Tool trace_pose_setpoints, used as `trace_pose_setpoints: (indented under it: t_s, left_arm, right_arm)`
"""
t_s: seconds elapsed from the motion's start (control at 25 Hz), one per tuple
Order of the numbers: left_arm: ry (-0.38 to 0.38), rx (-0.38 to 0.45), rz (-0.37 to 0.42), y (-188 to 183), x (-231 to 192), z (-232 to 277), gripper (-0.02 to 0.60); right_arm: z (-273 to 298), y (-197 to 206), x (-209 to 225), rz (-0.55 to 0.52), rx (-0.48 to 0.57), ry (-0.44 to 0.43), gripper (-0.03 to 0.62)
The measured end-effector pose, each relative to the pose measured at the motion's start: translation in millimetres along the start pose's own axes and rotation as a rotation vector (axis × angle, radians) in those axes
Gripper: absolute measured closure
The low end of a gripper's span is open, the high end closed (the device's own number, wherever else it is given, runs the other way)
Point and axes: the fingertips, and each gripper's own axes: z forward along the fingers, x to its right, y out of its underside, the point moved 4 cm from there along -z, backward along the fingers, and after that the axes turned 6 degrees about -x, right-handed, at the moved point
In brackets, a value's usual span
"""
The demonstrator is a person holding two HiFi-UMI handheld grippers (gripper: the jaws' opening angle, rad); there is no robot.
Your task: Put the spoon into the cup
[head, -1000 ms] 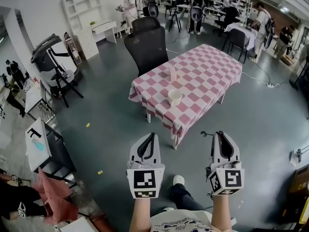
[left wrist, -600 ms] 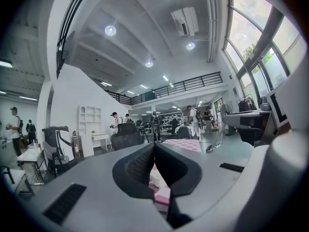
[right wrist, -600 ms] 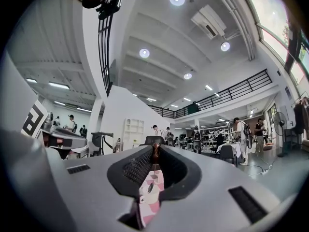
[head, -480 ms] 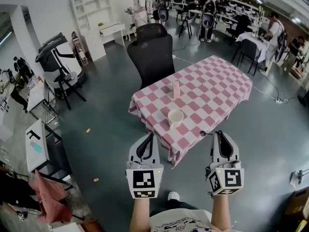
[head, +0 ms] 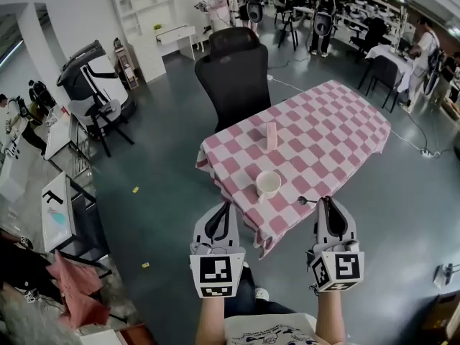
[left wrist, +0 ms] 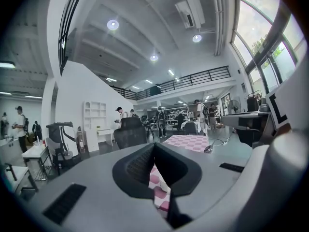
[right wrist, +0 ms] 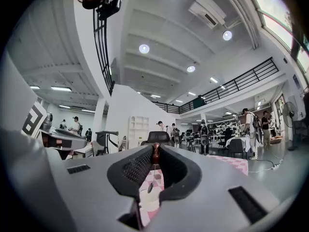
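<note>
A white cup (head: pixel 268 184) stands near the front corner of the pink-checked table (head: pixel 330 135). My right gripper (head: pixel 327 203) is shut on a spoon (head: pixel 307 200); the bowl juts out to the left, and gripper and spoon hover at the table's front edge, right of the cup. In the right gripper view the spoon's brown handle (right wrist: pixel 155 154) sits between the jaw tips of the right gripper (right wrist: pixel 155 151), with the cup (right wrist: pixel 148 202) low behind them. My left gripper (head: pixel 224 207) is shut and empty, left of the cup over the floor. In the left gripper view, the left gripper (left wrist: pixel 154 146) frames checked cloth, and the spoon (left wrist: pixel 212 145) shows at right.
A black office chair (head: pixel 235 70) stands at the table's far side. A pink upright object (head: pixel 272 136) sits mid-table. An exercise machine (head: pixel 93 85) and small white tables (head: pixel 59 214) stand at left. People (head: pixel 325 13) and desks fill the back of the room.
The table and cup have come nearer and lower in the head view. Both grippers keep their pose, and the spoon stays in the right one.
</note>
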Motion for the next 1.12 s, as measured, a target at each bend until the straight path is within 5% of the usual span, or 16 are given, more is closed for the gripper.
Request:
trace_pose_setpoints:
  t_s: [0.28,0.52,1.12]
  left_arm:
    - [0.016,-0.027,-0.008,-2,6,60,0.568]
    - [0.077,-0.027,0.003,18,-56,121,0.568]
    - [0.212,-0.144,0.035,48,-109,279,0.568]
  right_arm:
    - [48,12,27,-0.006,-0.038,-0.027,0.542]
    - [121,41,-6,0.004,-0.077,-0.014,0.542]
    - [262,126,-13,0.089,-0.283,-0.059,0.542]
